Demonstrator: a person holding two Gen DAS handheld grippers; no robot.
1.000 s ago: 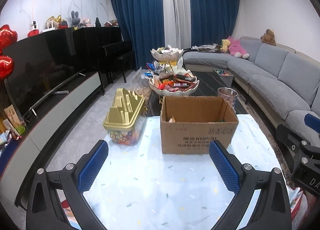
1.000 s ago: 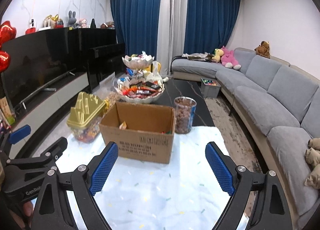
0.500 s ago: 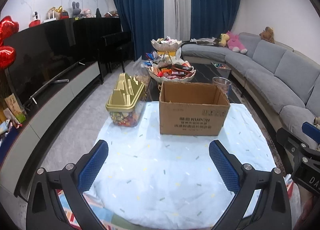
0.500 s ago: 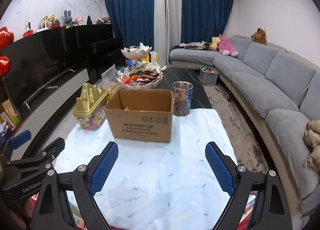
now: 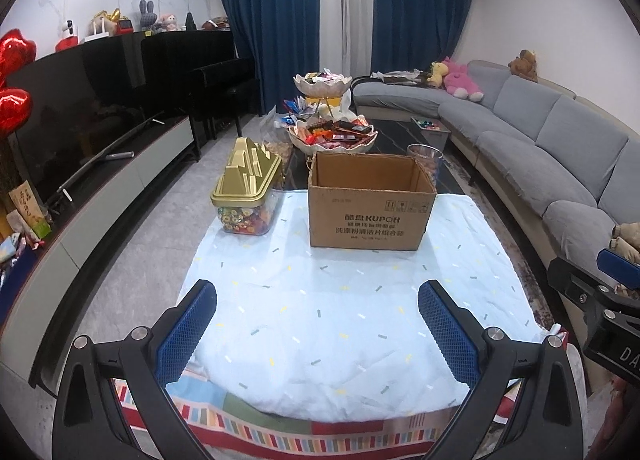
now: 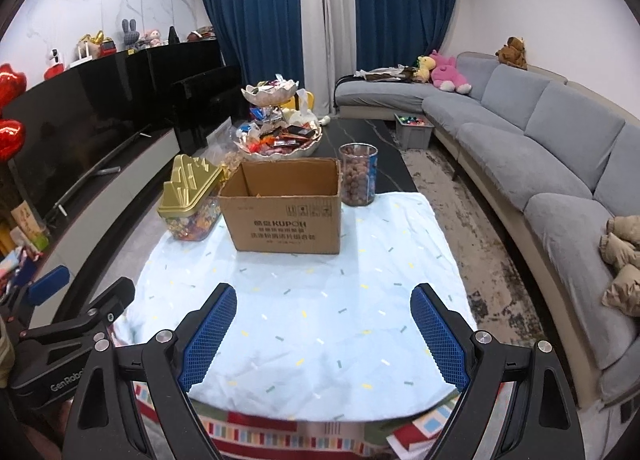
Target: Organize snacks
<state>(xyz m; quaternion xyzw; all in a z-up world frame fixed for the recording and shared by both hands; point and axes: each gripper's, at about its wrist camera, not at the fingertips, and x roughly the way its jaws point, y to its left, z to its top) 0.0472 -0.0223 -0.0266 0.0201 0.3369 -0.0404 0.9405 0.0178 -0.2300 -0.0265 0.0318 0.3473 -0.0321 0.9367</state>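
Note:
An open cardboard box (image 5: pixel 370 204) (image 6: pixel 284 208) stands at the far end of a light blue cloth (image 5: pixel 340 300) (image 6: pixel 316 300). Left of it is a clear candy jar with a gold lid (image 5: pixel 248 188) (image 6: pixel 191 200). Right of it is a clear jar of brown snacks (image 6: pixel 358 174) (image 5: pixel 425 158). Behind is a two-tier dish of wrapped snacks (image 5: pixel 333 134) (image 6: pixel 278 138). My left gripper (image 5: pixel 318 334) and right gripper (image 6: pixel 324 336) are both open and empty, above the cloth's near edge.
A grey sofa (image 6: pixel 540 148) curves along the right. A TV and low cabinet (image 5: pixel 92 132) run along the left, with a black piano behind. A striped mat (image 5: pixel 304 432) lies under the cloth. A grey storage bin (image 6: pixel 414 130) sits on the floor by the sofa.
Both grippers have pulled back from the box, which now looks smaller and farther. The cloth's near edge and the striped mat have come into view. Both stay open.

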